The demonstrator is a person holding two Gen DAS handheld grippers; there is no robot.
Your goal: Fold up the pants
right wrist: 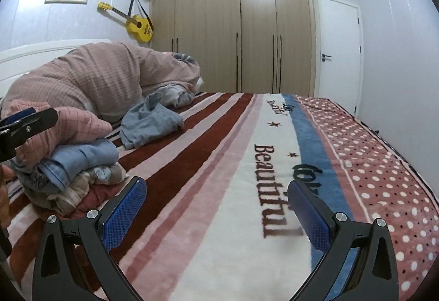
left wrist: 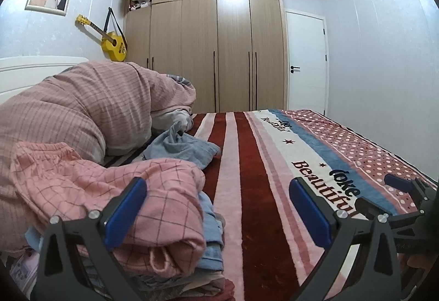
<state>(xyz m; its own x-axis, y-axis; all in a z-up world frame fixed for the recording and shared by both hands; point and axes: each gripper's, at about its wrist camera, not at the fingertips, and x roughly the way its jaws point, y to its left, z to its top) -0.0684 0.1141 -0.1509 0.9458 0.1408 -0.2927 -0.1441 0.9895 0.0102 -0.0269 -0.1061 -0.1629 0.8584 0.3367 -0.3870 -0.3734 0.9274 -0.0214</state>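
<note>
A stack of folded clothes (right wrist: 74,177) sat at nine o'clock on the bed (right wrist: 219,191), topped by pink checked pants (left wrist: 153,191) that looked folded, though loosely. A crumpled blue garment (right wrist: 151,122) at eleven o'clock probably remained to be done. The left gripper (left wrist: 216,207) was spread wide, its left pad against the pink cloth but pinching nothing; the right gripper (right wrist: 216,210) was spread and empty. Striped blanket from twelve to three lay bare; the bed's edge ran along the right.
</note>
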